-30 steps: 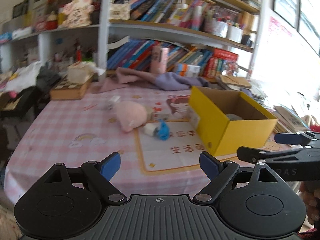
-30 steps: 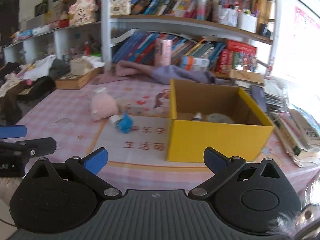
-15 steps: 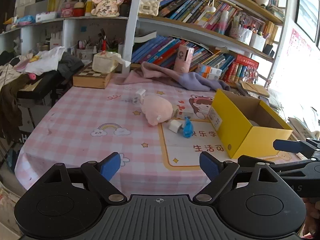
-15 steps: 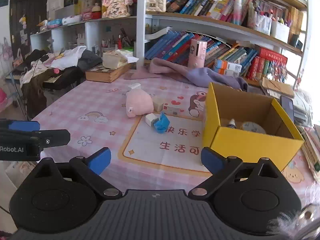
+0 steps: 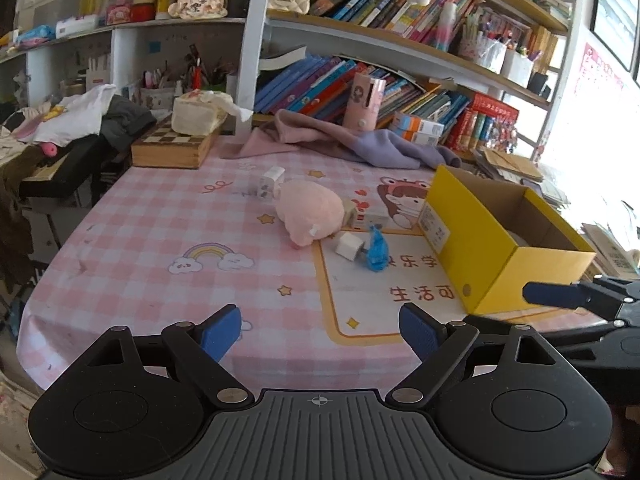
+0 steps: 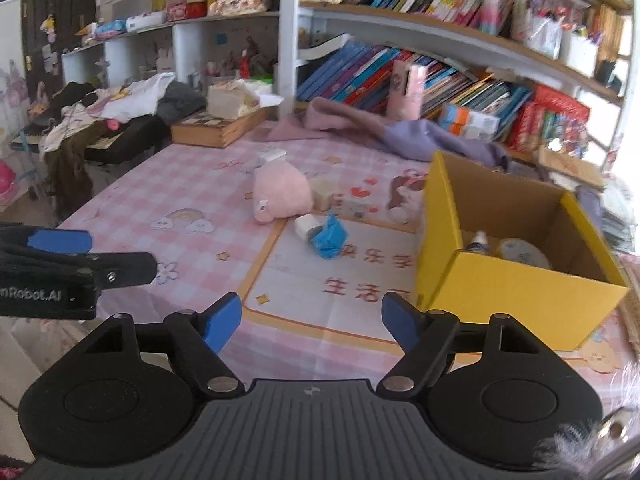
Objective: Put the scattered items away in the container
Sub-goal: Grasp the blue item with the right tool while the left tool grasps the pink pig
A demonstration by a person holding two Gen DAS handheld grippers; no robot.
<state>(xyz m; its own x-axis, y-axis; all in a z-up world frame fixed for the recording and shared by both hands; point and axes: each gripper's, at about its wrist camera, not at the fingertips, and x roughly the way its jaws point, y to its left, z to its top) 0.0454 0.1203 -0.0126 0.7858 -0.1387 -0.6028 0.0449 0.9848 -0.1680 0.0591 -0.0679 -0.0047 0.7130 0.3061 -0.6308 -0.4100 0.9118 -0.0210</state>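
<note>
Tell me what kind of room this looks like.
Probably a child's study or playroom at home: crowded bookshelves, a table with a pink cartoon tablecloth, a plush toy, and clothes piled on a side desk.

Crowded bookshelves (image 5: pixel 400 52) line the wall behind a pink checked table (image 5: pixel 168 232).

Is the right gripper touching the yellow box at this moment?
Apart. In the right wrist view the right gripper, jaws closing on nothing, stands short of the yellow box, with tablecloth showing between.
</note>
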